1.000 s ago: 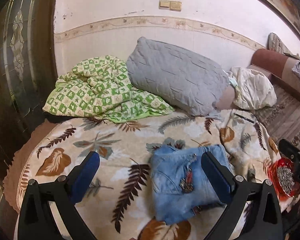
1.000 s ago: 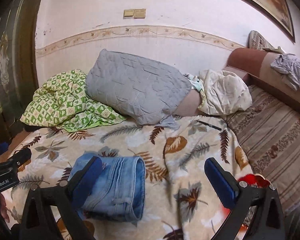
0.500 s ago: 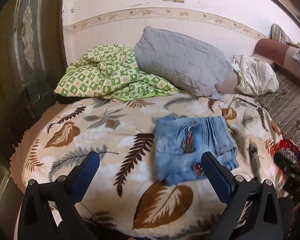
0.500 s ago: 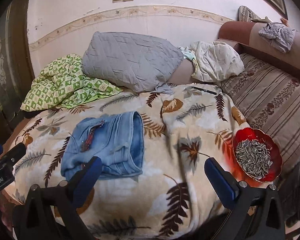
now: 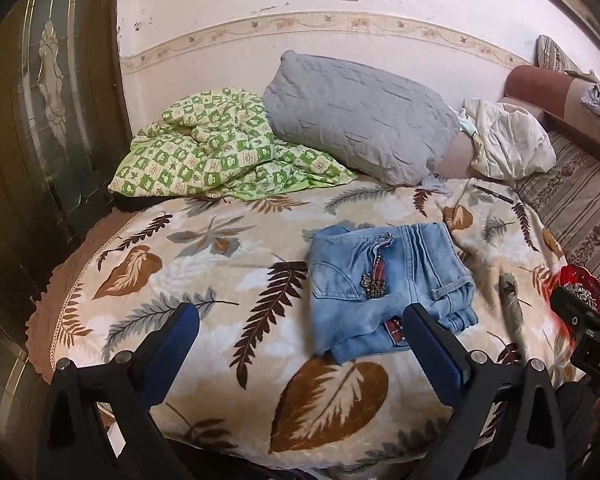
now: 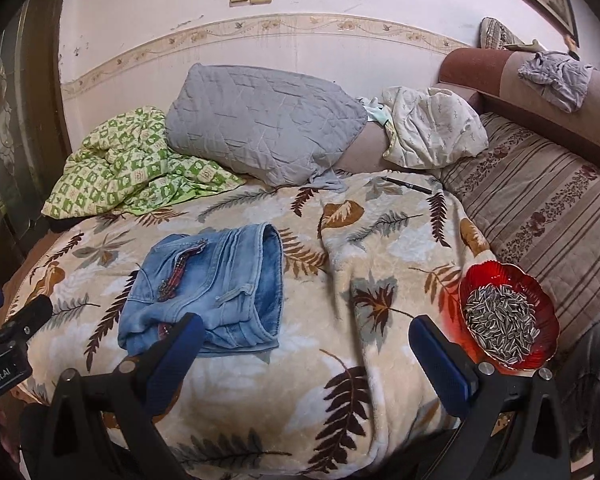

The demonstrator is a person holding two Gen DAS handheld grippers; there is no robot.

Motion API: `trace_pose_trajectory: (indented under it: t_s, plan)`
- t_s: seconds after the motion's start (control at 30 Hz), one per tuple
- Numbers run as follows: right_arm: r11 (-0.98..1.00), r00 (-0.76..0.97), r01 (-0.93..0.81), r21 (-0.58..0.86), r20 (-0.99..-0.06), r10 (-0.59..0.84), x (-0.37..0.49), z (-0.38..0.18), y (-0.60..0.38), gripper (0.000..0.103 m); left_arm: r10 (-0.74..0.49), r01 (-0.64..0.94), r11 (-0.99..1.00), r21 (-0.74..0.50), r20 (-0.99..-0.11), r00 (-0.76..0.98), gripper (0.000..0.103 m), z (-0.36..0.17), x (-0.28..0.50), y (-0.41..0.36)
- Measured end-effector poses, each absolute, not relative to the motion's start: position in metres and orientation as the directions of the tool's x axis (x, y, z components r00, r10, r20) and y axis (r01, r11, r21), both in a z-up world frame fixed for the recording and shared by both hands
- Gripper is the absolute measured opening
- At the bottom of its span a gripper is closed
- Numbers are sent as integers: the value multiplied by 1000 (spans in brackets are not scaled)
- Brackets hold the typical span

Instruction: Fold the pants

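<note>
I am seeing the leaf-print blanket point(image 5: 204, 280) covering the bed; folded pants point(image 5: 384, 284) are lying mid-blanket (red trim showing). Left gripper point(image 5: 300, 344) and right gripper point(image 6: 306, 344) are hovering nearside, jaws wide apart, holding nothing.

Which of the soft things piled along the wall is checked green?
The crumpled green-and-cream checked blanket, leftmost; the quilted pillow is grey, the bundle cream.

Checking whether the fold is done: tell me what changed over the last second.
Both grippers, the left gripper and the right gripper, drew back from the bed, open and empty throughout. The folded jeans lie where they were on the leaf blanket; seed bowl and grey pillow unmoved.
</note>
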State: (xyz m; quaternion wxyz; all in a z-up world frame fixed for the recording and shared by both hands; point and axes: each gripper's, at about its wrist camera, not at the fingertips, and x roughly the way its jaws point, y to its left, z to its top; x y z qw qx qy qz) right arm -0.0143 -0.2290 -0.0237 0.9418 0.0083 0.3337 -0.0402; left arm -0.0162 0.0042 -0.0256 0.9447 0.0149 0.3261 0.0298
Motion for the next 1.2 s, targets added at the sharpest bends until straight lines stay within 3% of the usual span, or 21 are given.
trace_pose_trajectory:
  t_s: [1.2]
  plan:
    - [997, 762, 79, -14, -644, -69, -6, -28, -226, 103, 46, -45, 999, 18, -629, 776, 101, -31, -11, 11]
